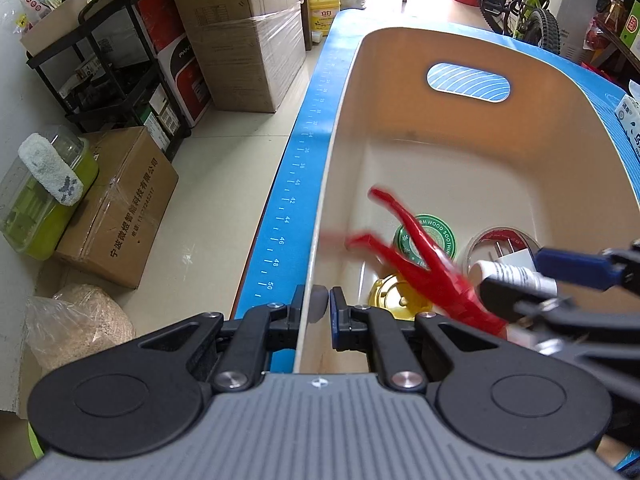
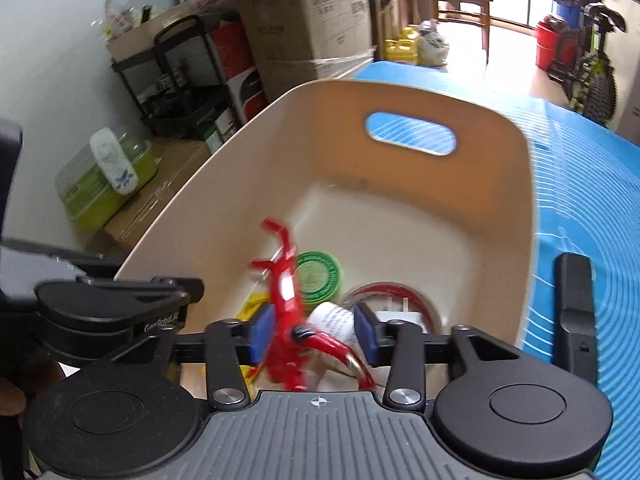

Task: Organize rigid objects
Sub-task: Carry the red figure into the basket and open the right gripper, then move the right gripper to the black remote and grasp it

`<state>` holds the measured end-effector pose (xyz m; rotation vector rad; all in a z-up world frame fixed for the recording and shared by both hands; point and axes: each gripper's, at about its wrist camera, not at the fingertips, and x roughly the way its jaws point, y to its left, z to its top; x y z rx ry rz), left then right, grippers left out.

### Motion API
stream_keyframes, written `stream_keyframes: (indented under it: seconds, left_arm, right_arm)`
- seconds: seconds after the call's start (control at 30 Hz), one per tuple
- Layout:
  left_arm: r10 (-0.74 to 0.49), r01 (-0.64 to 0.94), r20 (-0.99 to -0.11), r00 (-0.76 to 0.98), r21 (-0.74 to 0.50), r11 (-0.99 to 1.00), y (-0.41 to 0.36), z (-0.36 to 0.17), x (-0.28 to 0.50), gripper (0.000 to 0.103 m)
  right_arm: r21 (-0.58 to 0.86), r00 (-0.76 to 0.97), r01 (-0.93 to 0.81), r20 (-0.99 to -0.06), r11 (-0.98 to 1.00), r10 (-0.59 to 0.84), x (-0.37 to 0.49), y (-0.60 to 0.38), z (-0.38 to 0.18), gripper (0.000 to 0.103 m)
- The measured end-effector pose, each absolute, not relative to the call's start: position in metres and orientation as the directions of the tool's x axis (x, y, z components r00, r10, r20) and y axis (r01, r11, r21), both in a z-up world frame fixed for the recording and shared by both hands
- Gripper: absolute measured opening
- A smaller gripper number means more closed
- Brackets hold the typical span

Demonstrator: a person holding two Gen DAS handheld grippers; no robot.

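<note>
A cream basket (image 1: pixel 452 128) with a handle slot stands on the blue mat; it also shows in the right wrist view (image 2: pixel 400 184). My left gripper (image 1: pixel 320 304) is shut on the basket's left wall. My right gripper (image 2: pixel 314 334) is partly open over the basket; a red clamp tool (image 2: pixel 286 300) sits between its pads, blurred, and whether it is gripped is unclear. The red tool (image 1: pixel 416 256) also shows in the left wrist view. In the basket lie a green tin (image 2: pixel 320 278), a tape roll (image 1: pixel 500 242), a white charger (image 1: pixel 516 258), a white tube (image 1: pixel 508 272) and a gold lid (image 1: pixel 394 292).
The blue mat (image 2: pixel 580 208) covers the table, with a ruler scale along its left edge (image 1: pixel 288 216). A black object (image 2: pixel 574 308) lies on the mat right of the basket. Cardboard boxes (image 1: pixel 240 32), a black rack (image 1: pixel 116 64) and a green container (image 1: pixel 44 200) stand on the floor at left.
</note>
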<state>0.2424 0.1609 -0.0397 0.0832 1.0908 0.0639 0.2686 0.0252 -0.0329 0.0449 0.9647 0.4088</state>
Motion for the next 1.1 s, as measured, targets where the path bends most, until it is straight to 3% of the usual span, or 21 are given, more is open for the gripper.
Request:
stream_keyframes:
  seconds: [0.43,0.6,0.63,0.67,1.1]
  left_arm:
    - [0.091,-0.011,-0.882,0.462,0.096,0.995,0.160,-0.039,0.242,0.013]
    - [0.089,-0.012,-0.883,0.461,0.094,0.995,0.161,-0.039,0.242,0.013]
    - [0.089,-0.011,-0.882,0.462,0.095,0.995,0.161,-0.039,0.242,0.013]
    - [0.086,-0.010,-0.882,0.463,0.092,0.996,0.161,-0.038,0.242,0.013]
    - [0.098,-0.015,-0.883,0.460,0.102,0.995,0.161,-0.039,0.242,0.013]
  right_arm:
    - [0.148,0.690,-0.183,-0.685,0.972,0.234,0.264,-0.034,0.004,0.063]
    - [0.076,0.721,-0.070,-0.685,0.995,0.103,0.265,-0.069,-0.014,0.067]
    - [0.087,0.730,-0.066,-0.675,0.994,0.108,0.265,-0.076,-0.018,0.076]
    - [0.107,0.738,-0.061,-0.665,0.992,0.117,0.264,-0.084,-0.020,0.078]
    - [0.045,0.722,0.053,-0.692,0.998,-0.007,0.272,-0.136,-0.069,0.078]
